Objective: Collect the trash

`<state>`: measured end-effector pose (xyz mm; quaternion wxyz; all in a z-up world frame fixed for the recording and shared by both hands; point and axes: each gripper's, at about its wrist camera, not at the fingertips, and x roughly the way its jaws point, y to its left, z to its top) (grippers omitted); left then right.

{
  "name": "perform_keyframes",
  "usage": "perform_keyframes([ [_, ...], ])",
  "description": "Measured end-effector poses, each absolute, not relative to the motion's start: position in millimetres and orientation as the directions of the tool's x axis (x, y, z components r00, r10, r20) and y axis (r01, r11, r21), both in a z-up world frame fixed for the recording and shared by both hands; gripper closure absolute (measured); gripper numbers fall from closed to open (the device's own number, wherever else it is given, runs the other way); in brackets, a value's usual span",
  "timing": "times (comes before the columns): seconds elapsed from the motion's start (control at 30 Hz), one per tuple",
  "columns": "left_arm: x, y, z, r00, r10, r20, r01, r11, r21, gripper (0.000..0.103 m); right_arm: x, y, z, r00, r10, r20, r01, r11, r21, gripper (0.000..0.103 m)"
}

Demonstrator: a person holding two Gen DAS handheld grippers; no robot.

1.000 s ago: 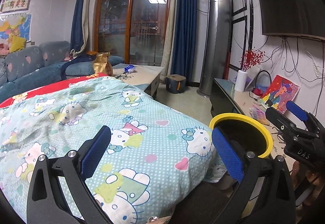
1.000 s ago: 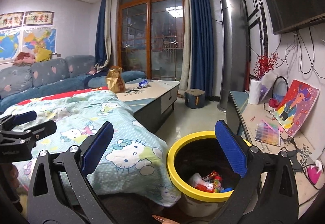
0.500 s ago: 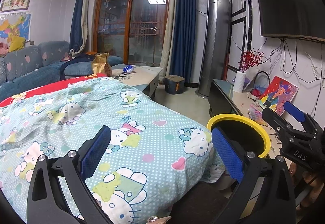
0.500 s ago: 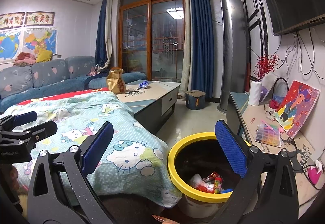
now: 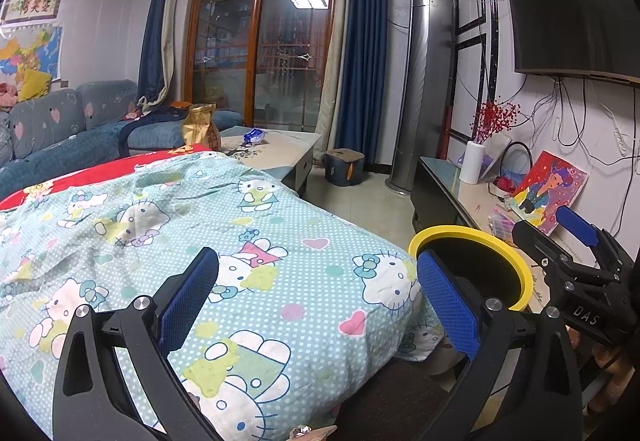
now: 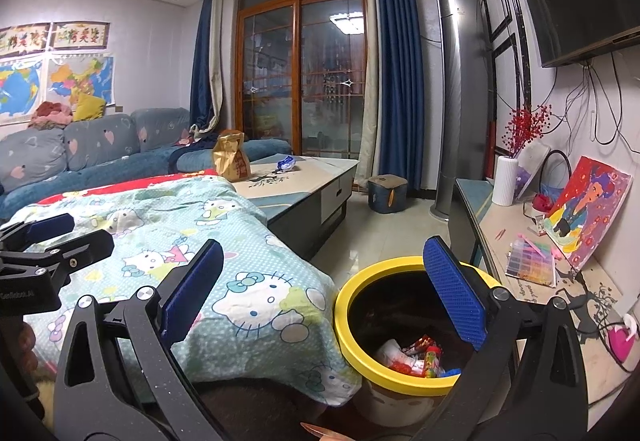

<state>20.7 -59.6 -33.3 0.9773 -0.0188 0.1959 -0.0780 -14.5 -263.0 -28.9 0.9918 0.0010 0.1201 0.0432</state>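
Coffee table [image 6: 304,181] — gold bag [image 6: 231,157], blue wrapper [image 6: 286,163] on it.

soft printed cloth blanket [image 5: 280,241] — glossy yellow plastic bin rim [image 6: 360,345]

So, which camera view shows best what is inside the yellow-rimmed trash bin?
The right wrist view. It looks down into the trash bin, so the wrappers at its bottom are visible. The left wrist view shows only the yellow rim and a dark interior, partly behind the left claw's finger.

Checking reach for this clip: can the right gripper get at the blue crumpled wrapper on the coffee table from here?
Probably not yet: right gripper hovers open near the yellow-rimmed bin; blue crumpled wrapper lies far across the table.
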Motion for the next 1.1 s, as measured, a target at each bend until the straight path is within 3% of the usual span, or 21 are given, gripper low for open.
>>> perform_keyframes([
  [1.1,20.1,-60.9,-30.2,0.911,-0.170,-0.377,0.154,0.985,-0.073,0.006,-14.3,-261.3,-35.6,0.965,0.084,-0.249,-0.082,0.996,0.016,0.011],
])
